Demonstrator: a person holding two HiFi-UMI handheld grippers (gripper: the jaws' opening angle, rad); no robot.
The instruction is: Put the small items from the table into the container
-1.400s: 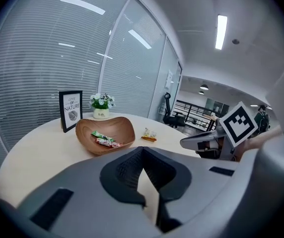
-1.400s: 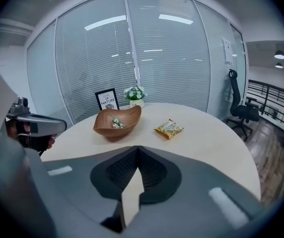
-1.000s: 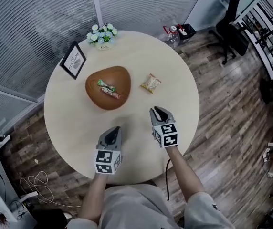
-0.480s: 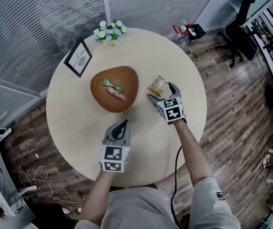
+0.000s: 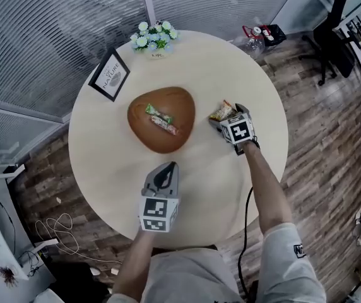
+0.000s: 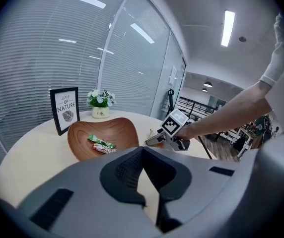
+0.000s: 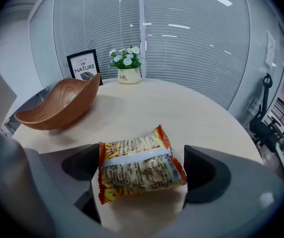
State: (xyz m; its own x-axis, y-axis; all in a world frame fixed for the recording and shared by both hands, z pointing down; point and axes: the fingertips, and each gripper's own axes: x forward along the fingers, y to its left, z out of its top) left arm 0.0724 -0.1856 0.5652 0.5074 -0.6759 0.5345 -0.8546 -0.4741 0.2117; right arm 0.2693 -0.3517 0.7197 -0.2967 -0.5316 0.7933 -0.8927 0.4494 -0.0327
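Observation:
An orange-and-yellow snack packet [image 7: 132, 162] lies flat on the round table, right of the wooden bowl [image 5: 146, 131]. My right gripper [image 5: 223, 115] is lowered over it, its jaws still opening. The packet [image 5: 221, 110] sits between the two fingers with gaps on both sides, and the pads do not press it. Two wrapped candy bars [image 5: 161, 120] lie in the bowl. My left gripper [image 5: 167, 166] hovers over the table's near side, short of the bowl [image 6: 82, 138], with its jaws shut and nothing in them. From there the right gripper [image 6: 154, 140] shows low on the table.
At the table's far edge stand a black picture frame [image 5: 110, 76] and a small pot of flowers [image 5: 155, 38]. The pale table top [image 5: 105, 163] is bare around the bowl. An office chair [image 5: 332, 17] and a bottle [image 5: 256, 31] are on the wooden floor beyond.
My right gripper has gone from the table's middle out and down to the snack packet, and its jaws have opened around it. The left gripper has only shifted a little.

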